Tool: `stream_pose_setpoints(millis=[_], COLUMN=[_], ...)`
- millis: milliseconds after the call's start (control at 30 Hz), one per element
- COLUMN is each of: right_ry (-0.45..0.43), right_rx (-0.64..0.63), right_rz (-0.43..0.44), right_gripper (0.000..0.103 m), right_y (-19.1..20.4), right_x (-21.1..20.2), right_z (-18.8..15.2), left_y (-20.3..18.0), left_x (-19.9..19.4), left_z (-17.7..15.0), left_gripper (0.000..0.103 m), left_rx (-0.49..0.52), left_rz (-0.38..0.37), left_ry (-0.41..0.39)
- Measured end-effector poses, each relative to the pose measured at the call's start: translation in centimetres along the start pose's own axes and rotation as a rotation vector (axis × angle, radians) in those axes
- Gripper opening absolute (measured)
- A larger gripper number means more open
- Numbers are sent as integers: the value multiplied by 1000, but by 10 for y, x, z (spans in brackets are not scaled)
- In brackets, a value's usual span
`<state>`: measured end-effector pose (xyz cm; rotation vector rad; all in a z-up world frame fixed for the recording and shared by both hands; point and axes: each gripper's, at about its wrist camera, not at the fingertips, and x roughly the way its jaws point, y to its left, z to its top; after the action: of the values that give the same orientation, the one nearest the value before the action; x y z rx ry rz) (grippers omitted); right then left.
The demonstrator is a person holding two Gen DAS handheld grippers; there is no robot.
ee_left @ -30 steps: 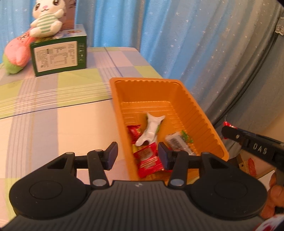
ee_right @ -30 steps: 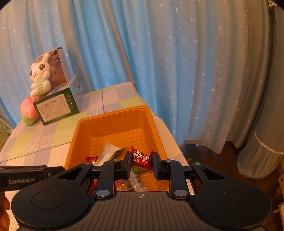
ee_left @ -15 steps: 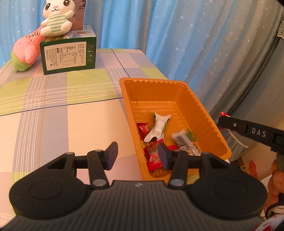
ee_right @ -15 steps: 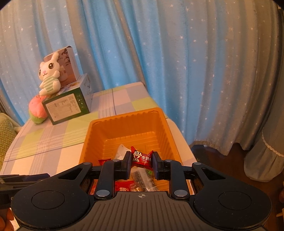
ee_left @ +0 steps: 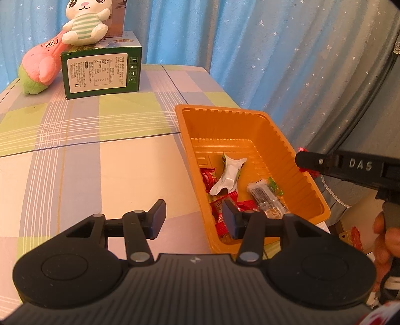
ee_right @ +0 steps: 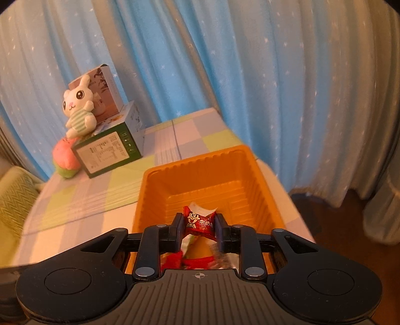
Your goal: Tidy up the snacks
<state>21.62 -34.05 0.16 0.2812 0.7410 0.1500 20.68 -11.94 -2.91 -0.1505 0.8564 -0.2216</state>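
An orange tray (ee_left: 307, 180) stands at the table's right edge and holds several snacks: a white wrapper (ee_left: 230, 175), red packets (ee_left: 208, 175) and a clear packet (ee_left: 265, 197). My right gripper (ee_right: 198, 225) hangs over the near end of the tray (ee_right: 252, 175). Its jaws are opening, and a red cartoon snack packet (ee_right: 198, 221) sits loosely between the pads. One of its fingers (ee_left: 325, 162) shows side-on in the left wrist view. My left gripper (ee_left: 193, 220) is open and holds nothing; it straddles the tray's near left wall.
A green box (ee_left: 100, 70) carries a plush rabbit (ee_left: 85, 22), with a pink plush (ee_left: 42, 65) beside it at the table's far left. Blue starred curtains hang behind. The table ends just right of the tray, above dark floor (ee_right: 337, 220). A person's hand (ee_left: 385, 237) grips the right handle.
The right jaws have parted around the red packet, which was pinched tight before. The right gripper has edged further over the tray. The left gripper's opening is unchanged.
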Motion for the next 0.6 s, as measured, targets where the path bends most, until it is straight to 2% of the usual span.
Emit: stream_pose_setpoints(millis=[33, 67, 167, 333, 600], right_ry=[-6, -15, -16, -1, 33], right_rx=[16, 34, 63, 88, 113], right_rz=[2, 5, -2, -36, -65], right_gripper=[61, 62, 62, 62, 63], right_y=[-3, -6, -15, -26, -34], right_x=[-1, -4, -9, -20, -34], right_z=[0, 0, 0, -11, -33], left_y=[2, 3, 6, 9, 7], left_x=[-1, -1, -5, -14, -28], left_z=[-1, -1, -4, -8, -11], left_gripper=[46, 47, 53, 68, 81], left_rx=[-3, -6, -20, -32, -22], left_rz=[0, 1, 3, 10, 22], left_ry=[0, 0, -5, -18, -31])
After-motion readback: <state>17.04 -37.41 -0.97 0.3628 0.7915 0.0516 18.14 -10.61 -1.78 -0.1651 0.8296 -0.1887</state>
